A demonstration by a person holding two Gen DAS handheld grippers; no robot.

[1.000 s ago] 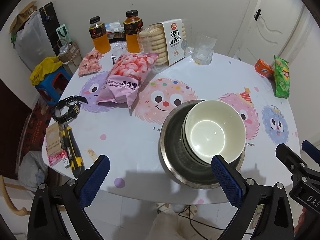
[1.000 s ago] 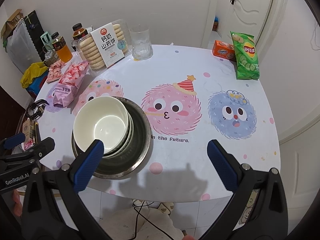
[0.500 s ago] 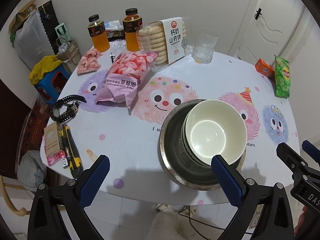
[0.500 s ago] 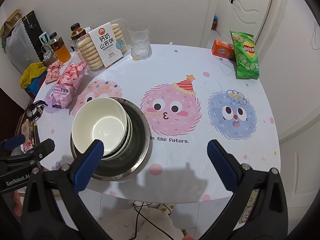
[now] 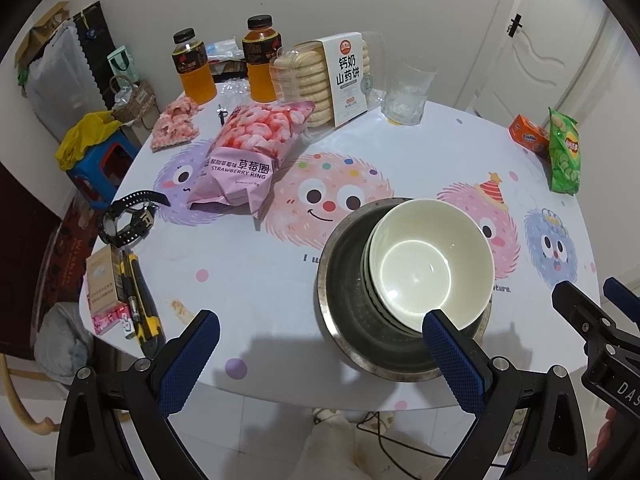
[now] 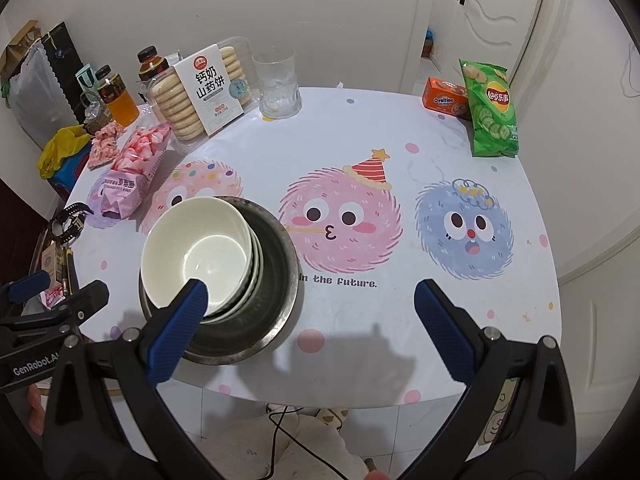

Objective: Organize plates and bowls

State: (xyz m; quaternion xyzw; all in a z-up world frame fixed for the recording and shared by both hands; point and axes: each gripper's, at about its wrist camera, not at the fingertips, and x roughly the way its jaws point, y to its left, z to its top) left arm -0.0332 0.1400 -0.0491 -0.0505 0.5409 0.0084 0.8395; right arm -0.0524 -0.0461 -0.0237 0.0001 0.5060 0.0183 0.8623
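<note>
A stack of white bowls (image 5: 430,258) sits tilted inside a wide steel basin (image 5: 344,300) near the table's front edge; both show in the right wrist view, the bowls (image 6: 196,248) in the basin (image 6: 276,276). My left gripper (image 5: 320,350) is open and empty, above the front edge, its right fingertip (image 5: 440,328) over the bowls' near rim. My right gripper (image 6: 308,304) is open and empty, its left fingertip (image 6: 192,300) over the same rim.
Pink snack bag (image 5: 248,156), biscuit box (image 5: 332,80), two juice bottles (image 5: 194,68), a glass (image 5: 408,92), green crisp bag (image 6: 490,110) and orange box (image 6: 444,98) stand at the back. A watch (image 5: 128,216) and knife (image 5: 140,304) lie at the left edge.
Both grippers have drifted very slightly; the bowls and basin have not moved.
</note>
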